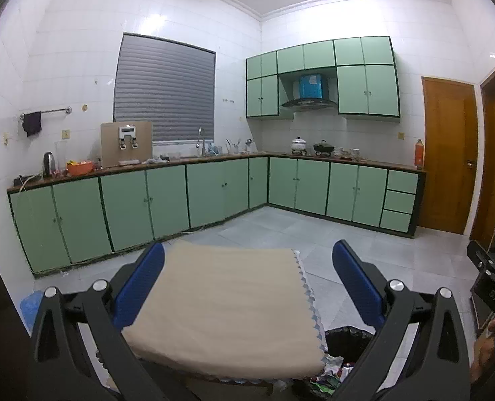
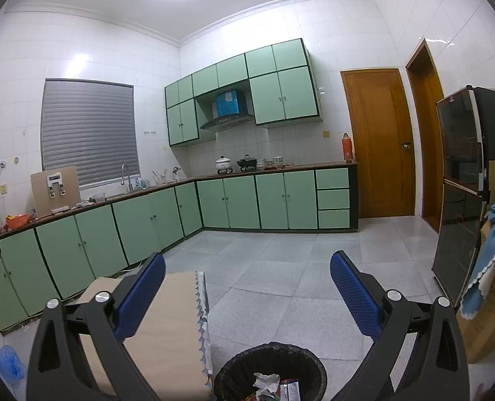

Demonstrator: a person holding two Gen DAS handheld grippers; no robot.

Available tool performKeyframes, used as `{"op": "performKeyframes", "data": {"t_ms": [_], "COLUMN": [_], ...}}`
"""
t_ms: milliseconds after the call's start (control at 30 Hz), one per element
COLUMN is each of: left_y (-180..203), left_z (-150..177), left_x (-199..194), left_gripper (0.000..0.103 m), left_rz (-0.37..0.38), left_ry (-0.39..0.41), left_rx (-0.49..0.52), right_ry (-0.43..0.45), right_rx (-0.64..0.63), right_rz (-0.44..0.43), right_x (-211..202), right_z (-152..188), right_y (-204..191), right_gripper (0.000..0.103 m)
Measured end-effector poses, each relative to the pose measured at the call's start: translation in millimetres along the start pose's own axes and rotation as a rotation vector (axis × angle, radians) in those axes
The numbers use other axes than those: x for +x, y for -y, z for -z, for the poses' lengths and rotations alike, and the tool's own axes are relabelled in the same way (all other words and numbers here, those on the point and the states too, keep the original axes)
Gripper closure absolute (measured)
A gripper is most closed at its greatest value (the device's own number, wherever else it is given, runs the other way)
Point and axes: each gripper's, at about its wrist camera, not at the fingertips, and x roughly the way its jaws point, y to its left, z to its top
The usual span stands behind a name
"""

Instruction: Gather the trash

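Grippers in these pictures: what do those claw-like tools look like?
The left gripper and right gripper match: each has two blue pads with a fine textured grid, mounted on angular black plastic arms fastened with round silver bolts. No cables show.

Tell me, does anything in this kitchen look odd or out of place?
Mostly tidy. One oddity: the range hood still wears blue wrapping, as if never unpacked. A blue crumpled bag lies loose on the floor by the cabinets. The trash bin already holds wrappers; both tools are open and empty.
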Motion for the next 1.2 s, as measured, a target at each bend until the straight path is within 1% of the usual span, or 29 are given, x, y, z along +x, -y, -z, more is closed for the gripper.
{"op": "performKeyframes", "data": {"t_ms": [200,1200], "left_y": [-4.0,-5.1], "left_z": [3.9,2.5], "left_x": [2.5,5.5], "left_gripper": [0.006,0.006], "left_rz": [0.006,0.017], "left_ry": [-0.007,-0.002], "left_rx": [-0.001,0.002], "right_ry": [-0.005,-0.001], "right_rx": [-0.002,0.001], "right_rz": [0.004,0.008], "right_x": [2.0,5.7], "right_z": [-1.1,-3.6], "right_y": [-1.4,4.3], "right_gripper": [0.006,0.006]}}
